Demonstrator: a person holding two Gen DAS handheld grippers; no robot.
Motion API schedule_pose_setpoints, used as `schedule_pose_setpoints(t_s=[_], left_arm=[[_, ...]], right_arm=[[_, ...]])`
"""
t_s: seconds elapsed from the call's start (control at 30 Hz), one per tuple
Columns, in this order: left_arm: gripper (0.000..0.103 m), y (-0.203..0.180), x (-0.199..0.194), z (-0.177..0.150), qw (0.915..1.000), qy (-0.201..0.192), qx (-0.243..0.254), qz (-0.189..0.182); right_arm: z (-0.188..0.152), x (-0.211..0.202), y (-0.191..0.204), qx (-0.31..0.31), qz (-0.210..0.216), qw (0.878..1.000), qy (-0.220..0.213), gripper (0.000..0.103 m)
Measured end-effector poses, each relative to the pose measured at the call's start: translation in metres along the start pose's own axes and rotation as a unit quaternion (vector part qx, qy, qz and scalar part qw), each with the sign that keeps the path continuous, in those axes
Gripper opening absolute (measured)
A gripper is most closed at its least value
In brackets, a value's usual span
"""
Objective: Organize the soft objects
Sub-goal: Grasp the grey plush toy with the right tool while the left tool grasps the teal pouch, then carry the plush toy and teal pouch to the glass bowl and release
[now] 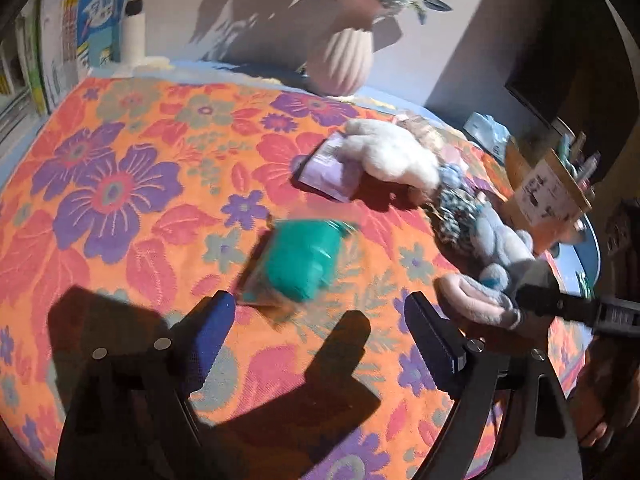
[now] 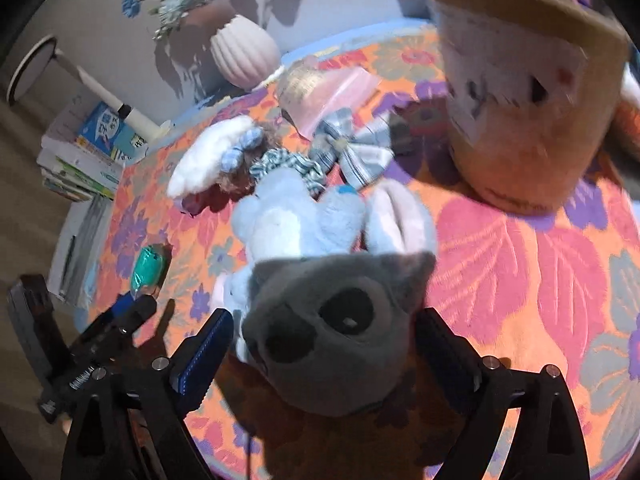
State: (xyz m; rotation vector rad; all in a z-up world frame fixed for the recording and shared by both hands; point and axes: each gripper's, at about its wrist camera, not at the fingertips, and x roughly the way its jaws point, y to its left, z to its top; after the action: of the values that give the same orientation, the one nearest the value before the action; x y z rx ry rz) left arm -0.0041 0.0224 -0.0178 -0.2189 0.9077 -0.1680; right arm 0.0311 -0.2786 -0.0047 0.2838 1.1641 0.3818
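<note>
Grey plush [image 2: 336, 328] sits between right fingers [image 2: 204, 348], untouched.

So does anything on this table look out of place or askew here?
Nothing is spilled or damaged. The soft toys lie in a loose heap beside the cardboard box: the grey plush sits between the open right gripper, and the teal packet lies apart, before the open left gripper.

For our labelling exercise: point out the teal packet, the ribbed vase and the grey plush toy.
teal packet [image 1: 300, 264]: left wrist view, middle of its teal bulge.
ribbed vase [image 1: 340, 60]: left wrist view, its fluted belly.
grey plush toy [image 2: 332, 332]: right wrist view, its face.
</note>
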Motion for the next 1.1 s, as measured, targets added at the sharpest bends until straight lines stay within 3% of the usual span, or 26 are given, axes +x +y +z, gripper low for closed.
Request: schedule_pose_setpoints(t_s=[0.17, 0.23, 0.3, 0.37, 0.63, 0.8, 1.1], left_arm=[[0.085, -0.001, 0.012, 0.011, 0.9994, 0.001, -0.002, 0.036], [0.082, -0.006, 0.016, 0.012, 0.999, 0.004, 0.007, 0.043], [0.053, -0.013, 0.019, 0.012, 0.9986, 0.003, 0.018, 0.05], [0.039, -0.017, 0.019, 0.011, 0.9976, 0.003, 0.031, 0.062], [0.038, -0.046, -0.004, 0.008, 0.9974, -0.018, 0.064, 0.029], [0.038, -0.082, -0.019, 0.004, 0.9951, -0.028, 0.094, -0.015], [0.038, -0.174, -0.031, -0.016, 0.9795, -0.029, 0.179, -0.088]], right_arm=[[-0.002, 0.009, 0.017, -0.034, -0.019, 0.999, -0.009, 0.089], [-0.004, 0.01, 0.021, -0.05, -0.041, 0.998, -0.017, 0.076], [-0.004, 0.009, 0.024, -0.059, -0.051, 0.997, -0.023, 0.067], [-0.003, 0.005, 0.021, -0.058, -0.048, 0.997, -0.026, 0.067], [-0.004, -0.023, 0.01, -0.031, -0.031, 0.998, -0.033, 0.066], [-0.008, -0.059, -0.013, 0.003, -0.075, 0.996, -0.037, 0.066], [-0.026, -0.129, -0.086, 0.088, -0.086, 0.989, -0.076, 0.066]])
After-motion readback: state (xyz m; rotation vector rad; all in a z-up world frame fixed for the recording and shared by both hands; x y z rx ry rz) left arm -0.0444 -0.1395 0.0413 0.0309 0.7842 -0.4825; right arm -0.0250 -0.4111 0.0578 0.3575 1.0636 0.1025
